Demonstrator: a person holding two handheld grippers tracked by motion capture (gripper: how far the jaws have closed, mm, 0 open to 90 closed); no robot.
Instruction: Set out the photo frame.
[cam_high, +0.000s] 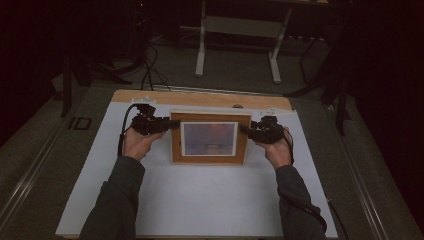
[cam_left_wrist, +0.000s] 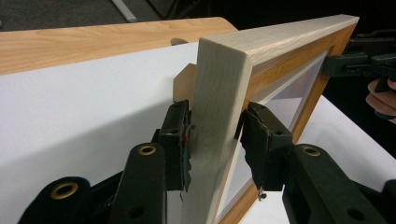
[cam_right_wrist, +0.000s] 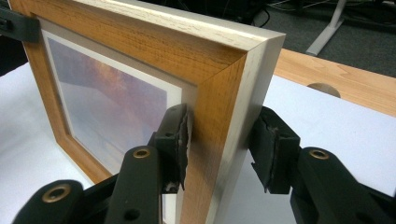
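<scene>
A wooden picture frame stands near the middle of the white sheet that covers the table, and everything else is best placed from it. The left gripper clamps the frame's left side rail, one jaw on the front face and one on the back, as the left gripper view shows; the right gripper grips the opposite rail the same way. Holding both rails at once seems meant to keep the frame upright and level, since one grip alone would let it swing or tip. Behind the frame a small tan piece, probably its back stand, shows past the rail. Beyond the frame the bare wooden table edge runs across, with a small notch in it. Farther off, on the dark floor, stand white table legs and loose cables, well apart from the frame. Nothing on the sheet crowds the frame or blocks a move.
</scene>
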